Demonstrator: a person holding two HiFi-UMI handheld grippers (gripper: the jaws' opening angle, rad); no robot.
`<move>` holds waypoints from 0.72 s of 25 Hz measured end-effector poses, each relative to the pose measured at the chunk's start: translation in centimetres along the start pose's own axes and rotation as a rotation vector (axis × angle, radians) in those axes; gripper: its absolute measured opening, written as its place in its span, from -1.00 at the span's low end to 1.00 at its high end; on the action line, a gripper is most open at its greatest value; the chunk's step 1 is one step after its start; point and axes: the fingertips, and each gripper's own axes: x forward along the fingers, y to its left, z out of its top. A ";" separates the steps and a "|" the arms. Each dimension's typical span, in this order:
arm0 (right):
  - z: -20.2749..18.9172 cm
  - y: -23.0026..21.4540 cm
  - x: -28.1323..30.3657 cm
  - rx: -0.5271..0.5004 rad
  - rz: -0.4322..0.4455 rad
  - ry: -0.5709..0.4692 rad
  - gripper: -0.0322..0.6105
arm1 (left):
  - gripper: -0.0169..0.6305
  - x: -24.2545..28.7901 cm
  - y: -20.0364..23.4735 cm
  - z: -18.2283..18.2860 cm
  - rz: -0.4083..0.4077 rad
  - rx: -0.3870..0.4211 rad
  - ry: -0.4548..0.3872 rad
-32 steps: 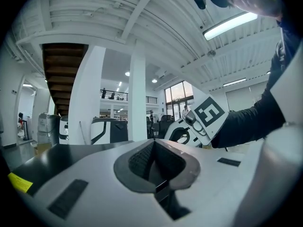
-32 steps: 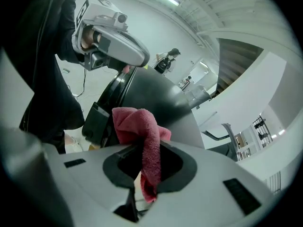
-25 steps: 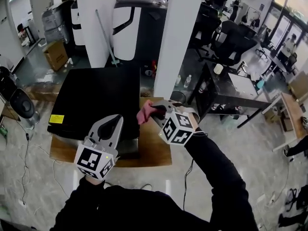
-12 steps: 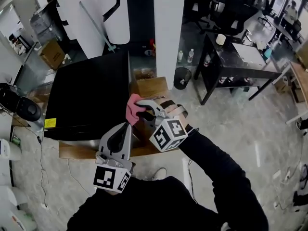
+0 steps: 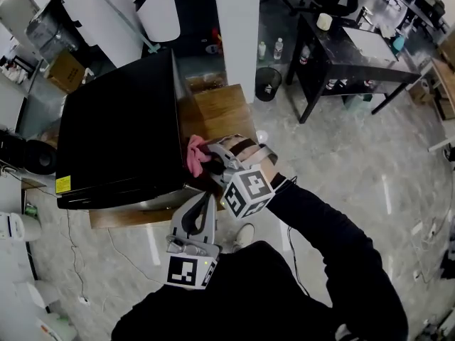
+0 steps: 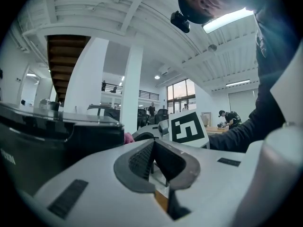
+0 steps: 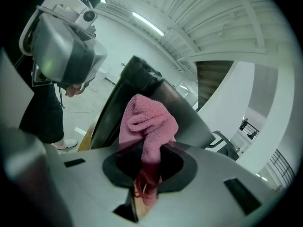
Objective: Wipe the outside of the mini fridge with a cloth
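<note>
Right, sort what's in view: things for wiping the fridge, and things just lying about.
For the job:
mini fridge
pink cloth
right tongs, clamped on the cloth

Lying about:
cardboard box
waste bin
black desk

Left gripper (image 5: 207,199): jaws together, nothing between them, held low near the body.
Right gripper (image 5: 211,156): jaws clamped on pink cloth (image 5: 195,155).
Right arm (image 5: 320,240): black sleeve, reaching forward.

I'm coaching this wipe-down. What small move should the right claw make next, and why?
Probably drag the right claw along the mini fridge's side with the pink cloth pressed to it: the claw is shut on the cloth, which sits at that side near its upper edge.
</note>
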 end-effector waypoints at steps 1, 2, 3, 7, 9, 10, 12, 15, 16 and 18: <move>-0.7 0.7 0.4 0.010 0.013 0.006 -0.69 | -0.93 0.2 0.1 -0.7 0.000 -0.010 0.007; -1.4 1.3 0.9 0.021 0.025 0.010 -0.69 | -0.93 0.4 0.1 -1.4 -0.003 -0.022 0.012; -2.2 1.9 1.4 0.033 0.035 0.013 -0.69 | -0.93 0.6 0.1 -2.3 -0.009 -0.032 0.020; -5.3 4.3 3.3 0.068 0.073 0.030 -0.69 | -0.93 1.5 -0.7 -6.4 -0.067 -0.044 0.091; -6.7 5.4 4.2 0.085 0.088 0.037 -0.69 | -0.93 1.7 -0.9 -8.5 -0.085 -0.051 0.123; -7.6 6.0 4.7 0.092 0.097 0.043 -0.69 | -0.93 2.0 -0.9 -9.5 -0.090 -0.061 0.136; -9.5 7.2 5.8 0.107 0.117 0.060 -0.69 | -0.93 2.7 -0.8 -11.3 -0.094 -0.081 0.158; -12.0 8.7 7.2 0.120 0.134 0.082 -0.69 | -0.93 3.7 -0.3 -13.7 -0.102 -0.090 0.187; -12.6 9.2 7.6 0.119 0.135 0.089 -0.69 | -0.93 3.9 -0.1 -14.4 -0.105 -0.090 0.196; -13.8 10.3 8.6 0.113 0.136 0.104 -0.69 | -0.93 4.2 0.5 -15.6 -0.107 -0.087 0.209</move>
